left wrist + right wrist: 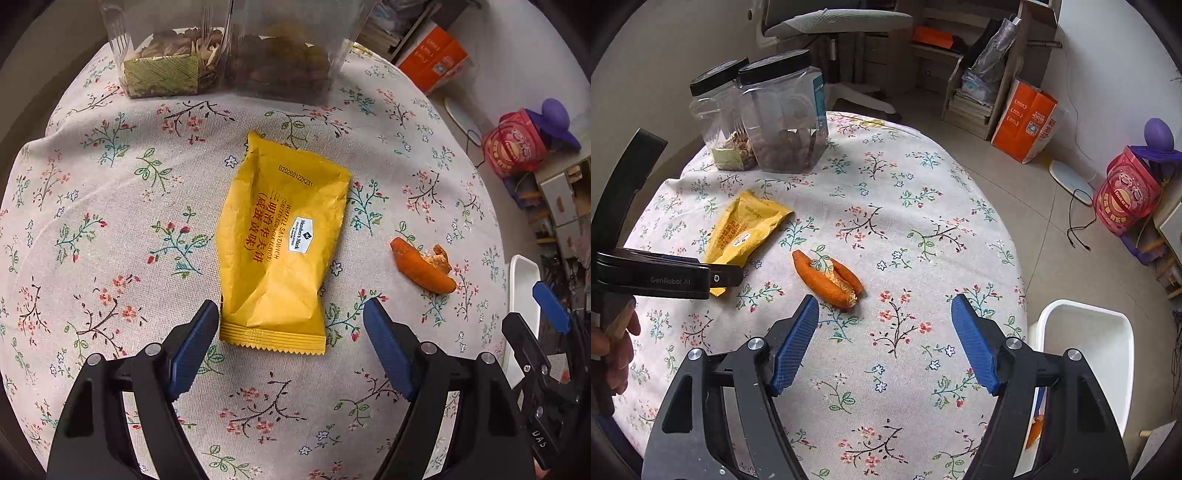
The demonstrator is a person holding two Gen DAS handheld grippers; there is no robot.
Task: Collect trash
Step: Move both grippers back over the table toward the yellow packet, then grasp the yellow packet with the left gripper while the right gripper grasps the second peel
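Note:
A yellow snack wrapper (280,243) lies flat on the floral tablecloth (110,221). My left gripper (291,314) is open, its blue fingers on either side of the wrapper's near serrated end, just above it. An orange peel (423,266) lies to the wrapper's right. In the right wrist view the peel (827,278) sits just ahead and left of my open, empty right gripper (884,310), and the wrapper (746,229) lies further left, partly behind the left gripper's body (665,275). A white bin (1089,354) stands beside the table on the right, with a bit of orange peel low inside.
Two clear jars with black lids (761,114) stand at the table's far edge, holding dried food. The table edge curves off to the right, above the tiled floor. An orange box (1023,122), a red bag (1126,195) and a cable (1078,225) are on the floor beyond.

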